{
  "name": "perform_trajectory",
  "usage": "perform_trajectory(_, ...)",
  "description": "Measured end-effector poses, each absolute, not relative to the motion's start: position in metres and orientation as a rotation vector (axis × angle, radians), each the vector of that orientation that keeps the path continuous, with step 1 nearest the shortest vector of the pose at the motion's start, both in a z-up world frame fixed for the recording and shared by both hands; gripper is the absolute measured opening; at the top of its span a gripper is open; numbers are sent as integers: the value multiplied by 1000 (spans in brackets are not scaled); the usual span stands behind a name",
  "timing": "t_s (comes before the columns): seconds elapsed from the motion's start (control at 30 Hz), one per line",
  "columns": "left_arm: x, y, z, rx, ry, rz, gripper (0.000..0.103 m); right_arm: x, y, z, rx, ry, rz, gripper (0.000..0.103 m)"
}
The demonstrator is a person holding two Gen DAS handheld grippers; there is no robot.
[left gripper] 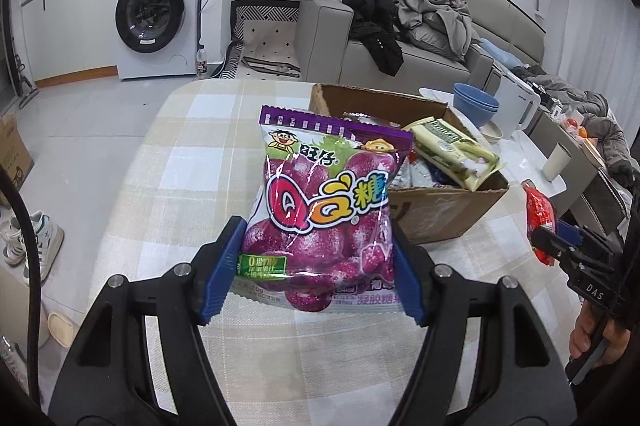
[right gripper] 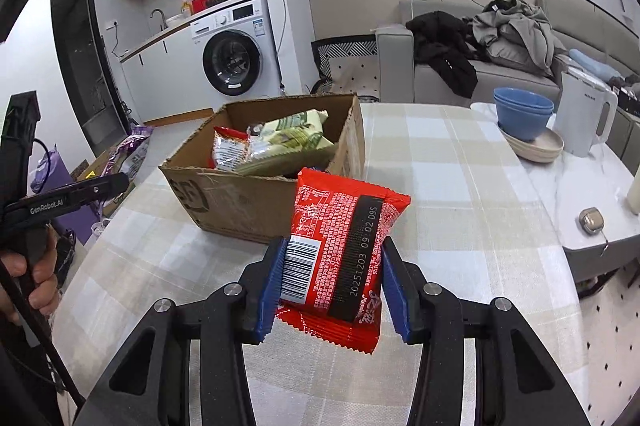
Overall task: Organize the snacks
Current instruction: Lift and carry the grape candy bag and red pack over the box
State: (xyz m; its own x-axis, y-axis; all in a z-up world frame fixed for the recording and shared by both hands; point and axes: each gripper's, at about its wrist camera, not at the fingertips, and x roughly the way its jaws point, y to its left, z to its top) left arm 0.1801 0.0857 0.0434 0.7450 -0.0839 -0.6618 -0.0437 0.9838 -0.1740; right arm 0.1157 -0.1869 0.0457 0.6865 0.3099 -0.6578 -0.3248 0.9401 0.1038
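Blue fingers (left gripper: pixel 224 266) of both grippers hold one snack bag each, above the checked tabletop (left gripper: pixel 192 129).

Left gripper (left gripper: pixel 316 270) holds a purple candy bag (left gripper: pixel 324 209) by its lower part, with a finger pressing on each side; the bag stands upright, just in front of the cardboard box (right gripper: pixel 248 201). Right gripper (right gripper: pixel 328 286) clamps a red snack bag (right gripper: pixel 340 254), back side up, near the front wall of the box. Inside the box lie a green packet (right gripper: pixel 296 137) and a red-white packet (right gripper: pixel 230 149). Blue bowls (right gripper: pixel 522 113) stand well apart on the right, beside a white kettle (right gripper: pixel 584 121).
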Motion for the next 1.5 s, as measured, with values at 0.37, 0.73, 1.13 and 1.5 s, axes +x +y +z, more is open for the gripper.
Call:
perform_trajectory(0.37, 186, 70, 64, -166, 718, -58, 66, 119, -177, 73, -37, 680, 372, 46)
perform_trajectory(0.73, 194, 70, 82, -168, 704, -69, 66, 137, -160, 96, -36, 648, 405, 46)
perform_trajectory(1.13, 198, 74, 89, -166, 703, -85, 66, 164, -142, 105, -51, 648, 433, 46)
perform_trajectory(1.5, 221, 68, 87, -158, 738, -91, 66, 192, -116, 94, -65, 690, 473, 46)
